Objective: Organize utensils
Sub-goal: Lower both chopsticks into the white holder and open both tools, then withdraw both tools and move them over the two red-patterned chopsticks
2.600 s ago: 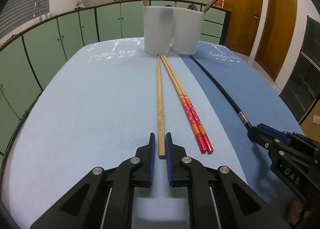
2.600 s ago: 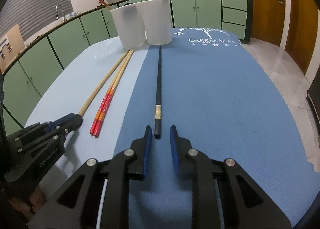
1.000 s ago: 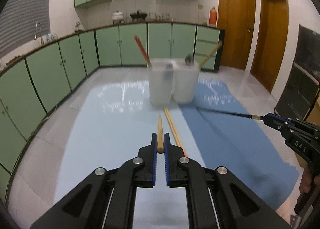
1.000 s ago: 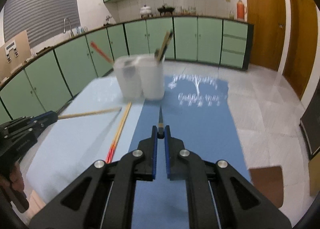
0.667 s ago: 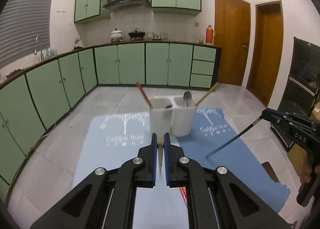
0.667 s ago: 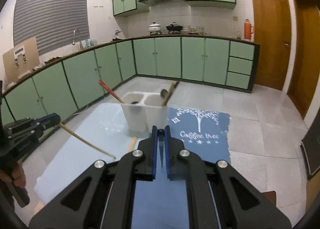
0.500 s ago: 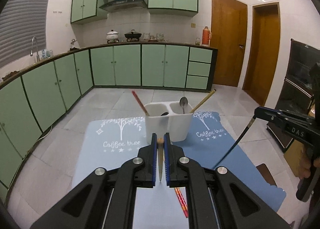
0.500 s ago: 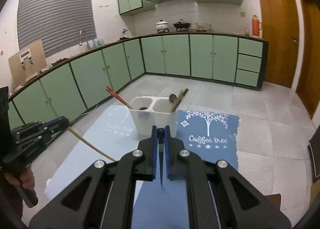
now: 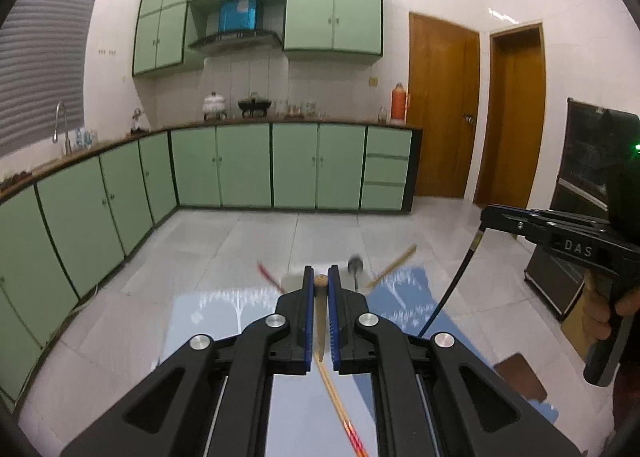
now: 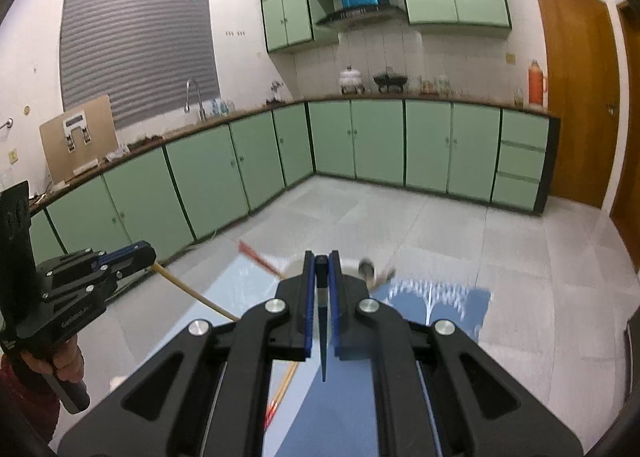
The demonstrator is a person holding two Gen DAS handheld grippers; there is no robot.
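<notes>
My left gripper (image 9: 320, 284) is shut on a wooden chopstick (image 9: 320, 321) that hangs point down, high above the table. My right gripper (image 10: 321, 262) is shut on a black chopstick (image 10: 322, 341), also hanging point down. Each gripper shows in the other's view, the right (image 9: 486, 215) with the black chopstick (image 9: 448, 297), the left (image 10: 150, 253) with the wooden one (image 10: 192, 293). The white two-cup holder (image 9: 290, 280) is mostly hidden behind the fingers; a red chopstick (image 9: 269, 276), a spoon (image 9: 355, 266) and a wooden chopstick (image 9: 394, 264) stick out of it. A red-ended pair (image 9: 340, 409) lies on the mat.
The table carries a light blue mat (image 9: 208, 321) on the left and a darker blue mat (image 10: 452, 309) on the right. Green kitchen cabinets (image 9: 248, 169) line the far walls. A dark cabinet (image 9: 580, 193) stands at the right.
Both grippers shut on their chopsticks on the mats, lifted them high and tipped them point down. The holder has sunk low in both views, now behind the fingers.
</notes>
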